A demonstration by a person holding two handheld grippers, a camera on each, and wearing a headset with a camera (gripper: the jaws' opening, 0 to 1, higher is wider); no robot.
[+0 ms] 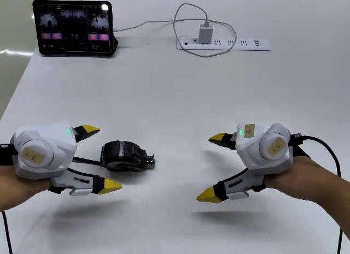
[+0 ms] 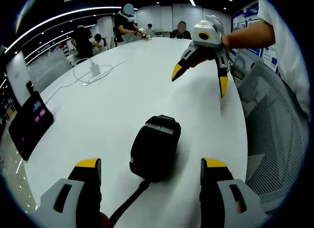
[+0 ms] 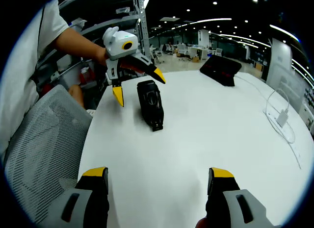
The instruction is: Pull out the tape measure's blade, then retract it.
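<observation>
A black tape measure [image 1: 124, 156] lies on the white table [image 1: 180, 95], its blade end toward the right and its strap trailing left. My left gripper [image 1: 105, 158] is open around its left side, yellow tips above and below it without touching. In the left gripper view the tape measure [image 2: 155, 146] sits just ahead, between the open jaws. My right gripper [image 1: 214, 166] stands open to the right, well apart from the tape, nothing between its fingers. The right gripper view has the tape measure [image 3: 150, 103] far ahead beside the left gripper [image 3: 139, 85].
A tablet [image 1: 74, 28] with a lit screen stands at the back left. A white power strip [image 1: 224, 43] with a charger and looped cable lies at the back centre. A grey mesh chair [image 3: 44, 139] sits at the table's near edge. People work at a far table.
</observation>
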